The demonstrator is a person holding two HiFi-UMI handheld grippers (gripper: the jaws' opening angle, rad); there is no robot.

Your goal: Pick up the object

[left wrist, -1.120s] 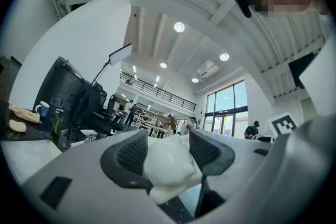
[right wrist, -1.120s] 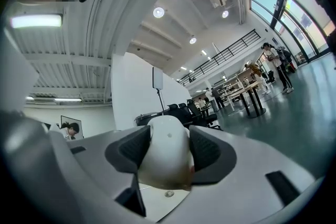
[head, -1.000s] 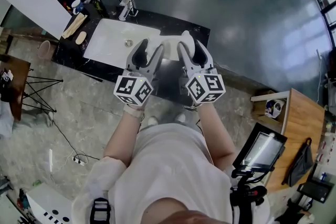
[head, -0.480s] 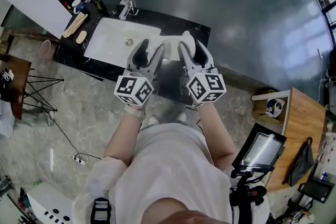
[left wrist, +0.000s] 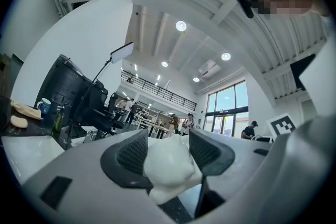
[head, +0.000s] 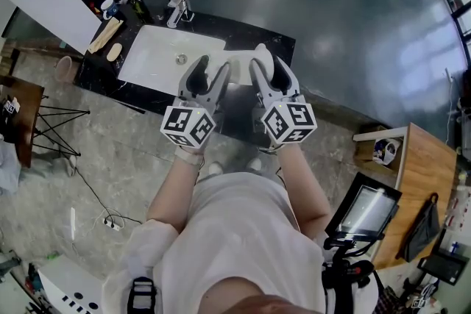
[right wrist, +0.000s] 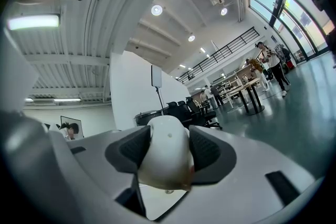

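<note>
Both grippers are held up side by side over a black counter [head: 239, 114]. My left gripper [head: 207, 71] is shut on a lumpy white object [left wrist: 169, 166], which sits pressed between the two ribbed pads [left wrist: 132, 153]. My right gripper [head: 270, 68] is shut on a smooth, rounded white object [right wrist: 167, 157] with a small dimple; its top pokes out above the fingers [head: 262, 52]. In both gripper views the cameras look upward at the ceiling and a large hall. In the head view the lumpy white object is hidden by the left gripper's fingers.
A white sink basin [head: 163, 55] with a faucet [head: 179, 8] is set in the counter. Wooden pieces [head: 104, 36] and a cup [head: 108, 9] lie at its left end. A wooden desk [head: 421, 180] and a monitor [head: 366, 211] stand at the right, a tripod [head: 53, 126] at the left.
</note>
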